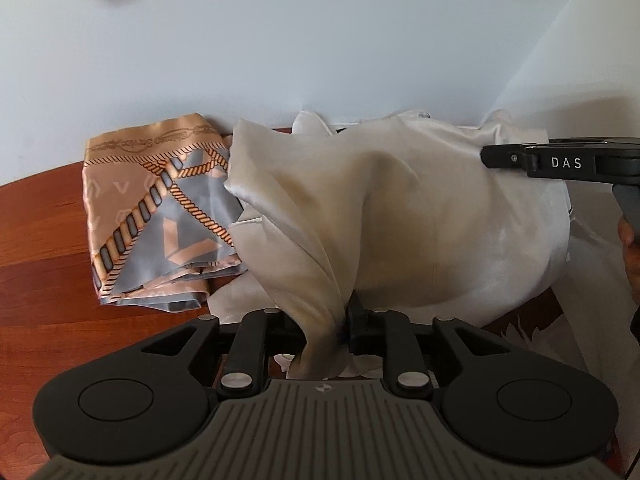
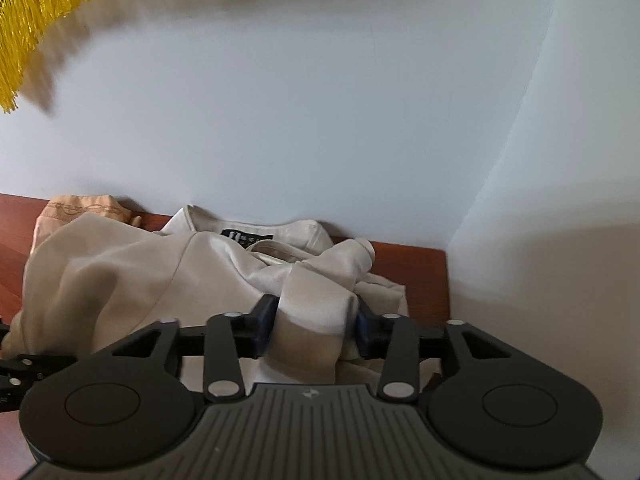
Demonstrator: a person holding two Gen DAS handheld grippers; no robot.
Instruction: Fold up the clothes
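We see a cream satin garment (image 1: 420, 216) bunched loosely on the wooden table, partly lifted into folds, its neckline with a black label (image 2: 246, 237) toward the wall. Beside it, touching its left edge, lies a folded scarf (image 1: 160, 216) in peach and grey with a rope pattern.

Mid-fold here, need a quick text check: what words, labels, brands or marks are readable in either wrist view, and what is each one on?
"DAS": white letters on the side of the right gripper, seen from the left wrist view.
Lettering in the border band of the patterned scarf: upside down and too blurred to read.
Black neck label inside the collar of the cream garment: white marks, too small to read.
Small round emblem on the left gripper body: a symbol, no letters.
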